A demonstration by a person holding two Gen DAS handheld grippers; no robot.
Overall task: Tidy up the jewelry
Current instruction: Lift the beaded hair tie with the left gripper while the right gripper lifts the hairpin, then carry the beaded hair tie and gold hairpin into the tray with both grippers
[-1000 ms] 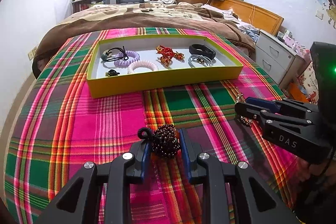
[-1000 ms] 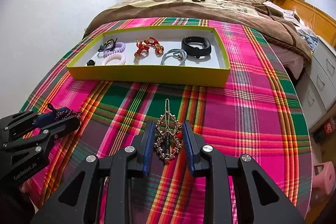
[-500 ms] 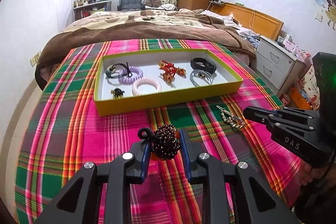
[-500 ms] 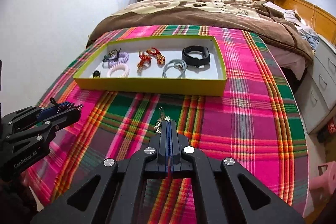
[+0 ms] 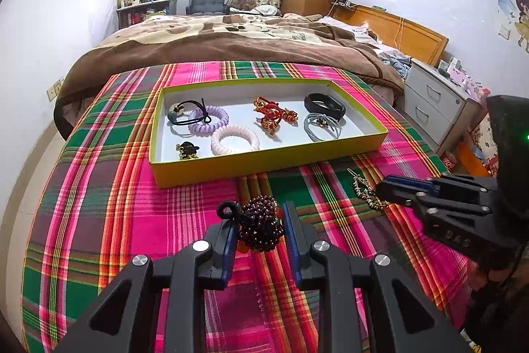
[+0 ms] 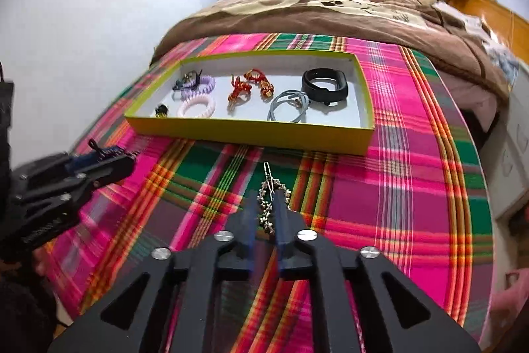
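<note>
Carrying both pieces toward the yellow tray point(image 5: 264, 162) at frame centre, the left gripper point(image 5: 259, 222) is pinching the dark beaded hair tie point(image 5: 261, 227) while the right gripper point(image 6: 269, 214) is clamping narrow on the gold beaded hair clip point(image 6: 269, 204), so releasing low over bare tray floor is advisable.

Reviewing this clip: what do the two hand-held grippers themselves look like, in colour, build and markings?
Both match: the left hand-held gripper and the right hand-held gripper have matte black angular linkage arms with triangular cut-outs, round silver screw heads at the joints, and blue pads lining the fingers. Seen side-on, the right one bears pale lettering, too blurred to read, and its black housing shows a small green light. No cables or sleeves are visible.
</note>
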